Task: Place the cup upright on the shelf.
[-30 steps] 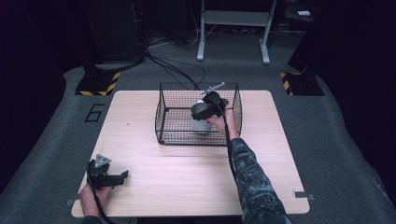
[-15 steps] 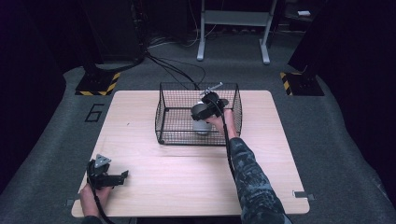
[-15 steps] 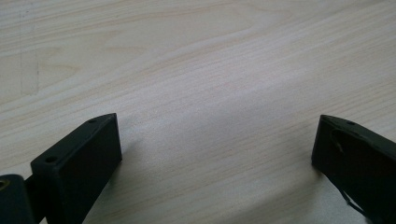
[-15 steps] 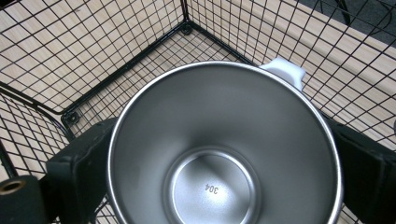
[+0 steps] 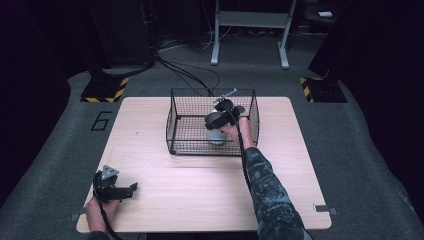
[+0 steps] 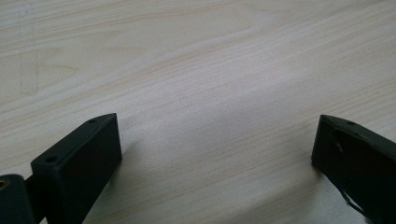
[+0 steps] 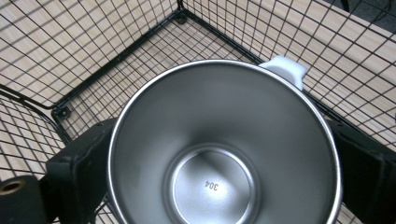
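R gripper sits inside the wire basket w/ its jaws clamped on either side of a steel cup; the right gripper view looks straight down the cup's open mouth, "304" stamped on the bottom, a white handle sticking out at the far rim; the side grip keeps the cup upright, prob. so it can go down onto, or come up off, the basket floor w/o tipping; can't tell if the base touches the floor. Cup is in the basket's right half, near the front wall. L gripper rests at the near-left corner of the table, jaws wide apart w/ nothing between them, just bare wood; well apart from the basket, out of the way. Obstacles: basket walls ring the cup on all sides, so the only route is up over the rim; the forearm crosses the front wall. Beyond the table: cables on grey floor, a metal stand, hazard-striped bases.
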Demonstrator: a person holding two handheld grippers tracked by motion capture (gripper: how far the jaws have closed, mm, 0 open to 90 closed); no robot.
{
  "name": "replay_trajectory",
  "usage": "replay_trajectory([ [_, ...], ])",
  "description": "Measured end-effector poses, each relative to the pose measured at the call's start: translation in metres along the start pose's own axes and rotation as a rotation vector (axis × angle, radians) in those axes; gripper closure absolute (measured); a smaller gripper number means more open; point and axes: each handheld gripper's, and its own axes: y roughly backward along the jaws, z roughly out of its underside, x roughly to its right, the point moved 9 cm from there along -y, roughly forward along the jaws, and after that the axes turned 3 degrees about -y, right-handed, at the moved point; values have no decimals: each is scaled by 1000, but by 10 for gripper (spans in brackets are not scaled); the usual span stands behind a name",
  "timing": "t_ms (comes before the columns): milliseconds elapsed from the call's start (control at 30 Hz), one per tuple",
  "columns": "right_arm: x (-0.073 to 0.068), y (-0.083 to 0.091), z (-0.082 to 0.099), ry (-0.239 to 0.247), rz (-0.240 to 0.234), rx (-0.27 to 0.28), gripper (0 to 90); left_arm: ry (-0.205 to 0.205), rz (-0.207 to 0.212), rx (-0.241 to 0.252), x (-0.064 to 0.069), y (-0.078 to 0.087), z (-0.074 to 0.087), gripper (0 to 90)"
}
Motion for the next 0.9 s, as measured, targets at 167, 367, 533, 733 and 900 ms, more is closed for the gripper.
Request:
replay_trajectory([
  [167, 2, -1, 1, -3, 10, -9, 55, 1, 1, 0, 0, 0, 0, 13],
  [367, 2, 0, 4, -23, -4, -13, 53, 1, 2, 0, 0, 0, 0, 13],
  [533, 1, 2, 6, -42, -2, -24, 50, -1, 0, 0, 0, 0, 0, 14],
  [733, -1, 5, 6, -60, -8, -2, 39, 0, 0, 0, 0, 0, 0, 14],
  [900, -4, 14, 3, -39, -4, 13, 0, -2, 3, -7, 0, 1, 0, 14],
])
